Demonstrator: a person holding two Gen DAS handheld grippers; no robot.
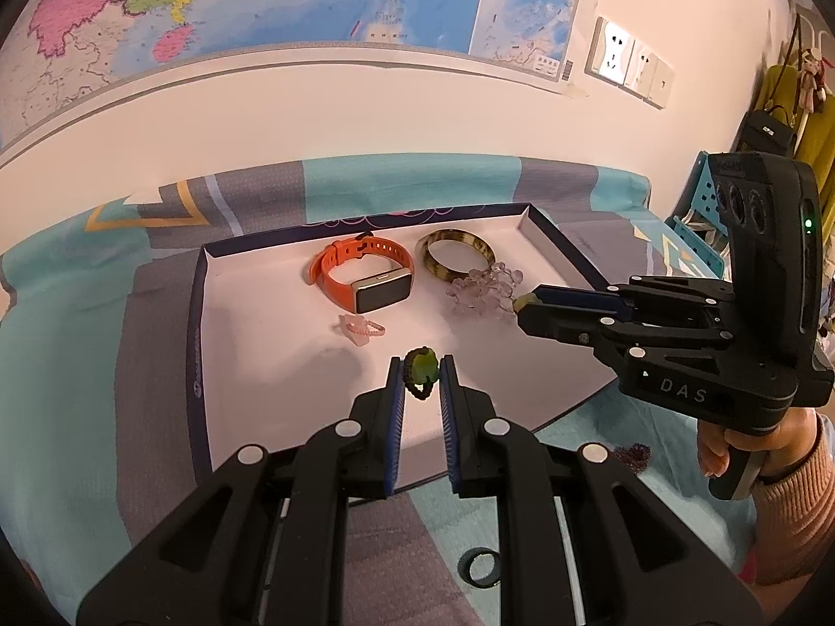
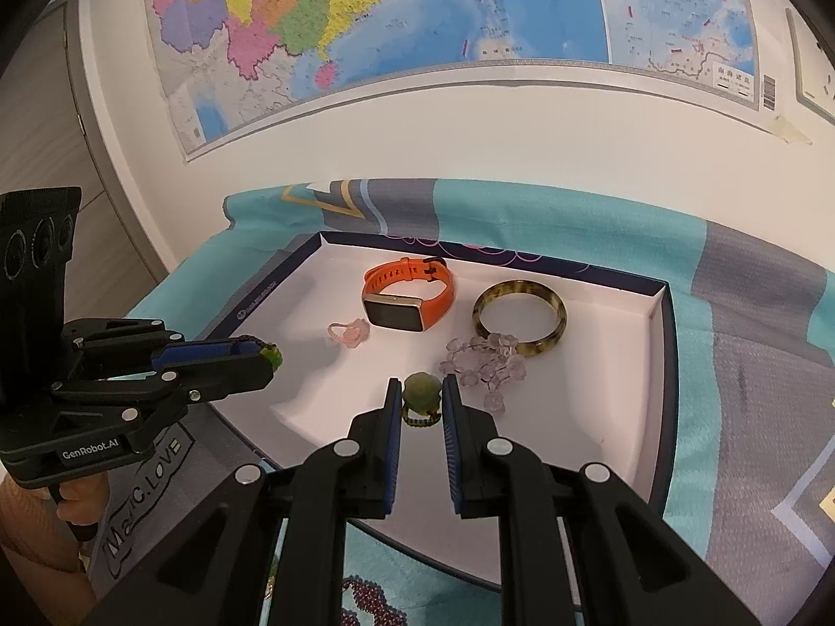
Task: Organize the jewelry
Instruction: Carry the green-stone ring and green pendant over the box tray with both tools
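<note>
A white tray (image 1: 250, 323) with a dark rim holds an orange smartwatch (image 1: 365, 276), a tortoiseshell bangle (image 1: 458, 260), a clear bead bracelet (image 1: 485, 289) and a small pink piece (image 1: 360, 331). My left gripper (image 1: 421, 374) is shut on a bright green stone ring (image 1: 424, 365) above the tray's front. It shows in the right wrist view (image 2: 271, 357) at the tray's left edge. My right gripper (image 2: 421, 396) is shut on a dull green stone ring (image 2: 421, 391) over the tray, next to the clear bead bracelet (image 2: 485, 365). In the left wrist view it (image 1: 522, 305) is side-on.
The tray (image 2: 655, 344) lies on a teal and grey patterned cloth (image 1: 78, 365). A dark ring (image 1: 481, 566) and a dark bead bracelet (image 1: 632, 454) lie on the cloth in front. A map and wall sockets (image 1: 626, 60) are behind.
</note>
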